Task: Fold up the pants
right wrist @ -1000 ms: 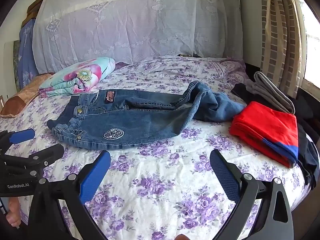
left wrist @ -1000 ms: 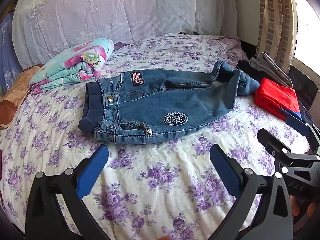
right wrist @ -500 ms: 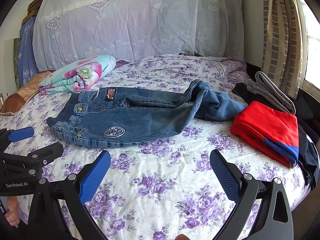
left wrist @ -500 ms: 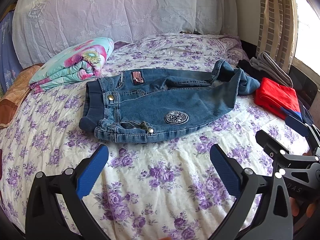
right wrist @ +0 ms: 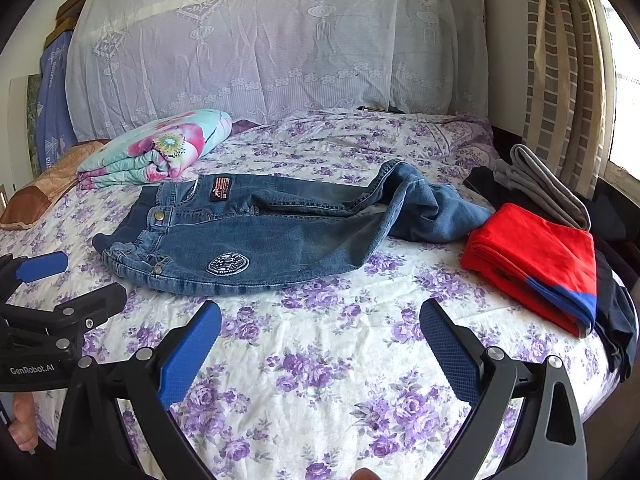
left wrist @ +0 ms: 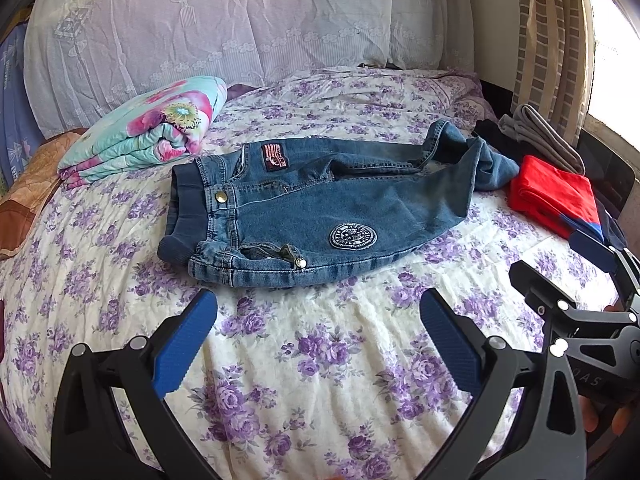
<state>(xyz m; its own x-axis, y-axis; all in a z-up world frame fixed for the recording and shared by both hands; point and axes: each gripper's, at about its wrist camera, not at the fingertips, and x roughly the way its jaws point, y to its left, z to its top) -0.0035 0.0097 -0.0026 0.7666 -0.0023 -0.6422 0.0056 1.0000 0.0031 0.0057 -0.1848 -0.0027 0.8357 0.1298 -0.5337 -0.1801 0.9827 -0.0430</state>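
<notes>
— Floral sheet [left wrist: 328, 360] covered the bed, lace curtain [left wrist: 240, 20] behind. Where were the jeans [left wrist: 320, 216]?

— Mid-bed, at my twelve o'clock, waistband toward nine, legs bunched toward two, flat on the sheet.

— Your grippers?

— I held the left gripper [left wrist: 318, 338] and right gripper [right wrist: 320, 340] low over the near edge, both spread wide, gripping nothing, apart from the denim.

— Anything else?

— Red shirt [right wrist: 532, 264] at three o'clock, beside the leg ends; quilt [left wrist: 148, 132] at ten.
</notes>
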